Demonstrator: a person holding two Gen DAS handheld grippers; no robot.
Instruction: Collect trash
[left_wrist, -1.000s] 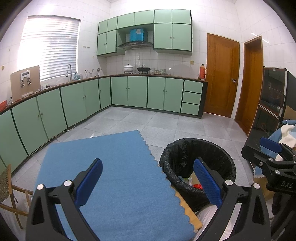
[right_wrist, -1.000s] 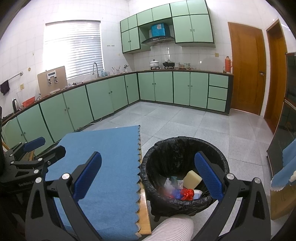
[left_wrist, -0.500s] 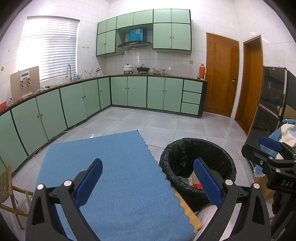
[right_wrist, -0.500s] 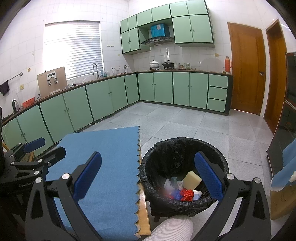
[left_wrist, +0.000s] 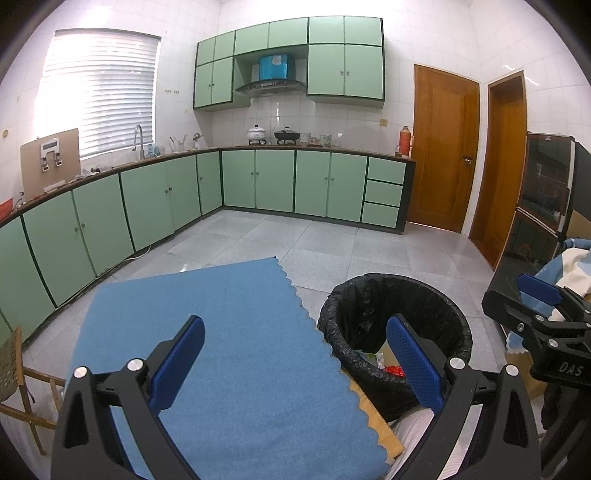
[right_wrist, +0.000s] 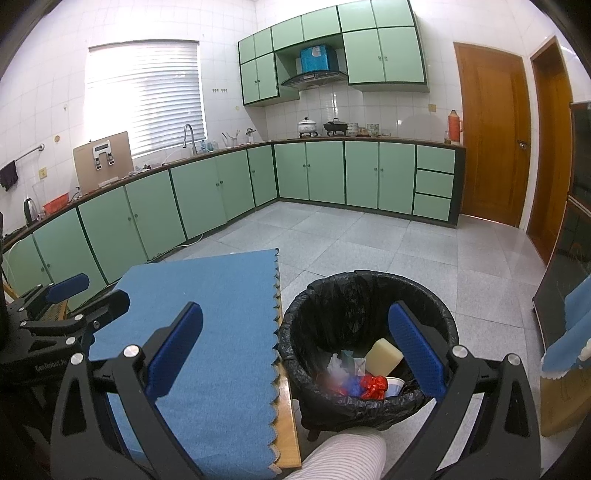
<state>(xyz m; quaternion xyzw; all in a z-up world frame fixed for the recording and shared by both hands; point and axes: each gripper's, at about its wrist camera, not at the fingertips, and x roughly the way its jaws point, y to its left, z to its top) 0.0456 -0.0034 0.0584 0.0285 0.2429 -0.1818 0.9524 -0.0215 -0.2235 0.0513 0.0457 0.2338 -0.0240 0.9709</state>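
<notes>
A bin lined with a black bag stands on the floor just right of the table. Inside it lie a beige sponge, red and blue wrappers, a small white cup and crumpled plastic. My right gripper hangs open and empty, straddling the bin's left rim. My left gripper is open too, empty, above the blue cloth near the table's right edge. Each gripper shows in the other's view, the right gripper at the right edge and the left gripper at the left edge.
The blue cloth covers a wooden table. A striped knee is below the bin. Green cabinets line the walls; two wooden doors and a dark cabinet stand right. A wooden chair is at left.
</notes>
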